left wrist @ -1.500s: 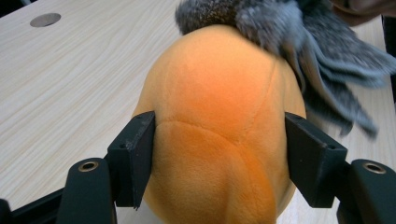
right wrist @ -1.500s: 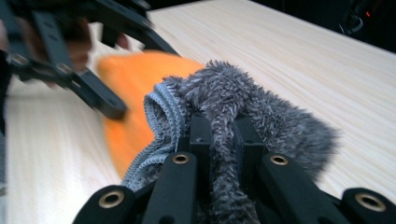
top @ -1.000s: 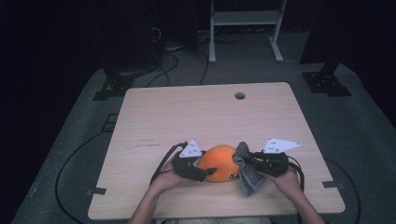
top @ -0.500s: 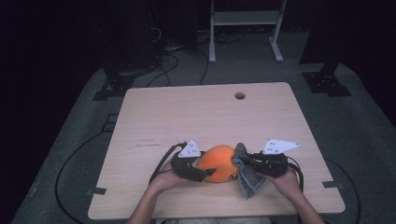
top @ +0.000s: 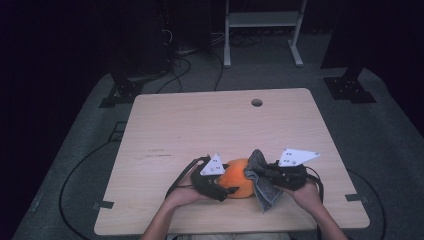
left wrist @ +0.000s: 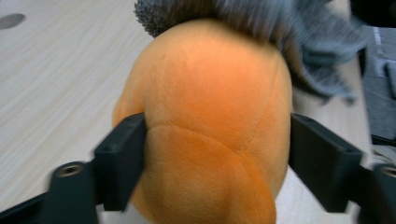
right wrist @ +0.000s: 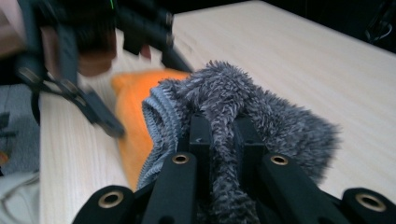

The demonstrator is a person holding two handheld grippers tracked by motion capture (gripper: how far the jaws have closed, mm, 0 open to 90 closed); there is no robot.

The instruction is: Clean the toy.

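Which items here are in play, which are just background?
In play: orange plush between the left tongs, just opening; grey cloth clamped in the right tongs.
Background: table, white stand, floor cables.

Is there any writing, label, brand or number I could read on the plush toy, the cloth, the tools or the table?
None can be read.
Light wooden table: a faint dark line of marks, too small to read.
Grey three-cornered plates on the grippers: small dark dots, no letters.
Round orange plush toy and fuzzy grey cloth: no label visible.
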